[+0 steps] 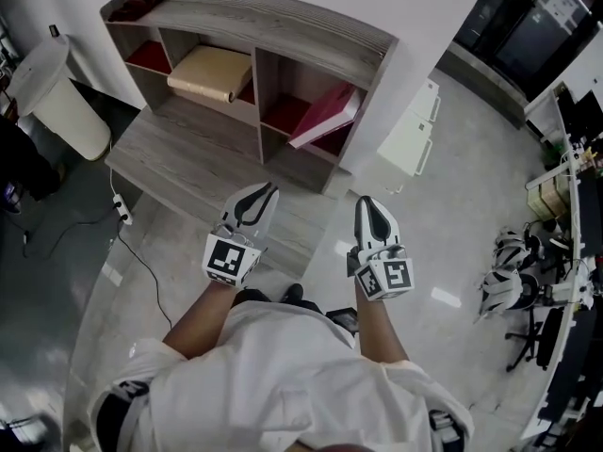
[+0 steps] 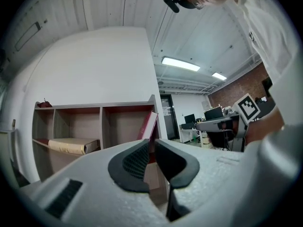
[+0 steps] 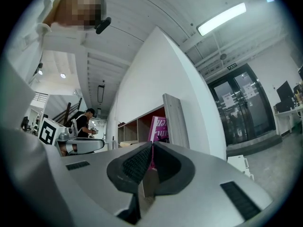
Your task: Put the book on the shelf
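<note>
Head view: pink book [image 1: 325, 116] leaning tilted in the right-hand compartment of the shelf [image 1: 254, 12], at 12 o'clock from both grippers and well apart from them. Left gripper [image 1: 270, 188], jaws only narrowly apart, holds nothing; right gripper [image 1: 366, 201], jaws together, holds nothing. A beige book [image 1: 209, 72] lies flat at 10 o'clock. Placement appears complete, with no step left

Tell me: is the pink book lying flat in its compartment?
No, the pink book stands tilted, leaning toward the right wall of the shelf's right compartment.
</note>
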`<state>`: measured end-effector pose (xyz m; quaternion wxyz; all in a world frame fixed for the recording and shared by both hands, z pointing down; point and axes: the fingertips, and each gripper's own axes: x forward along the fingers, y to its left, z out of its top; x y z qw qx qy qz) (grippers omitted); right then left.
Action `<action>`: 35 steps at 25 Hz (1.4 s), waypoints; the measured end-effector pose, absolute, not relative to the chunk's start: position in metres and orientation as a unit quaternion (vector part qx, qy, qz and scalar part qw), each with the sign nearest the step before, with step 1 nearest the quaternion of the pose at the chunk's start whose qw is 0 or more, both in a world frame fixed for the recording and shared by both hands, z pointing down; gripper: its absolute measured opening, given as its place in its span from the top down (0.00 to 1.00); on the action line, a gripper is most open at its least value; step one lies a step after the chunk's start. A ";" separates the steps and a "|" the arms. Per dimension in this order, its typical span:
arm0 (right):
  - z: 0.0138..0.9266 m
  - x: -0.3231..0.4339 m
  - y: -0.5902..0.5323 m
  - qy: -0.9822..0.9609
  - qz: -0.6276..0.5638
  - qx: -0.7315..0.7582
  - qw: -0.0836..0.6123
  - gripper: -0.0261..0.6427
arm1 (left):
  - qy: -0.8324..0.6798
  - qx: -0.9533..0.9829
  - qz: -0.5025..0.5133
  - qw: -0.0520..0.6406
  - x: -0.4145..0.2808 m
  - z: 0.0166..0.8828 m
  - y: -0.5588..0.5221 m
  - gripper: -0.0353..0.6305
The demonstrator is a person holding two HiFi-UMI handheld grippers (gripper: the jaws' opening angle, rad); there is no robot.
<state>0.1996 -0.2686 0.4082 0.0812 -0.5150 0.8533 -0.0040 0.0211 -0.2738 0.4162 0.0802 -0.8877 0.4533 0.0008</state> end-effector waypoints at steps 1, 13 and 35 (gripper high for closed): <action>0.408 0.199 -0.264 0.850 -0.004 -0.520 0.081 0.93 | 0.454 -0.888 -0.001 0.074 0.016 0.419 -0.270 0.88; 0.422 0.155 -0.174 0.835 -0.002 -0.548 0.041 0.93 | 0.426 -0.904 0.035 0.024 -0.058 0.430 -0.193 0.92; 0.439 0.113 -0.033 0.840 -0.015 -0.542 0.001 0.93 | 0.424 -0.904 0.059 -0.015 -0.115 0.450 -0.071 0.92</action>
